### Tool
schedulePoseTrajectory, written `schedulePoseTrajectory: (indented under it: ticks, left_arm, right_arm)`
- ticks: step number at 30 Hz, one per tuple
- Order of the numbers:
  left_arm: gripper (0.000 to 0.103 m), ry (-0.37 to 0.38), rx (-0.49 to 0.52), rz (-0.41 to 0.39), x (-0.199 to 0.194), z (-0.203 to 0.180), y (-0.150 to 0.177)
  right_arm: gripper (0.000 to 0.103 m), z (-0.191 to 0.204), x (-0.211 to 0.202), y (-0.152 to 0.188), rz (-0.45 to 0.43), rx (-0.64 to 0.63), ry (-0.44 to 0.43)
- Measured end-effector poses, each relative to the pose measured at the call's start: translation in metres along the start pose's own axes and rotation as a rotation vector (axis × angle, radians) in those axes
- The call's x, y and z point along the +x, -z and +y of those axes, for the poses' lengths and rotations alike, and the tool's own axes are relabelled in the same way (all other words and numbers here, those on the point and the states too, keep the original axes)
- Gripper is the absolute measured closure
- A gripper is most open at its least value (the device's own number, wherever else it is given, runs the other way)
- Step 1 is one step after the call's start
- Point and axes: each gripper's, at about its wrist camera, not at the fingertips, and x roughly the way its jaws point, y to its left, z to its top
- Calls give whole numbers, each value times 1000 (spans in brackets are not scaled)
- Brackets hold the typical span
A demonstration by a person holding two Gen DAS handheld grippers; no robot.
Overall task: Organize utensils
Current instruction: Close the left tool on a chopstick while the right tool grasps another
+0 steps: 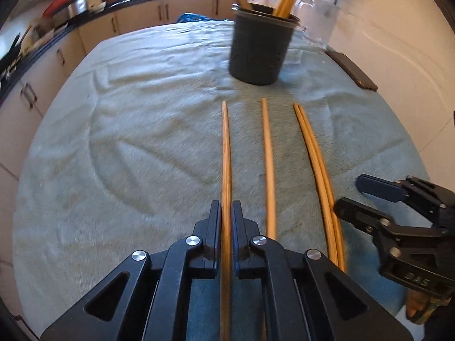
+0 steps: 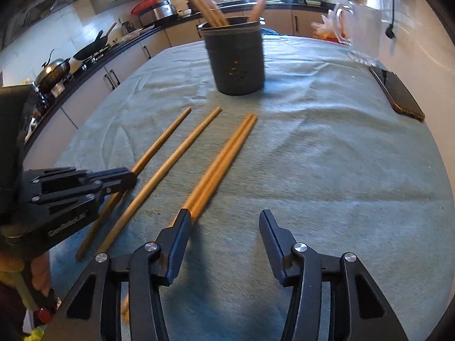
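The left tongs (image 1: 226,213) are clamping narrow on the leftmost chopstick (image 1: 226,153), which is lying along the blue-green cloth (image 1: 128,147) covering the bench and running straight between the two pads. Just to its right a single chopstick (image 1: 268,156) is resting on the cloth, and further right a pair of chopsticks (image 1: 315,156) is lying side by side, touching each other. The right tongs (image 2: 224,221) are standing partly open with nothing gripped; the left fingertip (image 2: 182,221) is sitting over the near end of the pair (image 2: 227,153). Beyond the chopstick tips, a dark perforated holder (image 2: 236,56) is standing upright on the cloth with several chopsticks already leaning inside it.
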Motion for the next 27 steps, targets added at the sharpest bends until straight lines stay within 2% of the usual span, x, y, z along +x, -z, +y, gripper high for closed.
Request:
schedulePoseTrajectory:
  ticks: [8,9,12,17,19,21,23,24,27]
  left_arm:
    - [96,25,-54,-18,-1,7,4]
    - [96,25,-55,-18,0,7,4]
    - [96,24,-67,-18,1,6,3]
    - [96,92,-179,22,-1,20,7]
    - [96,129,-236,55,-4,28,12]
    - [96,137,-249,65,-7,31,15]
    - [95,124,-219,61,-9,28,17]
    - [91,117,-198,63,-10,25,16]
    - [80,130,-175,81,-9,23,10]
  right_arm:
    - [64,16,10,-16,18,-27,100]
    - [75,17,15,-17,37,-26,119]
    - [78,21,20,-20,33,-46,165]
    - [89,12,13,-16,74,-73,168]
    - [89,1,6,-10,92,-83,185]
    - [88,-17,-7,0,110,-90,178]
    - [73,-33,-17,7,117,-65,166]
    - [66,-37,-19,8,121,-56,168]
    - [66,-50,-24,10,129,-38,182]
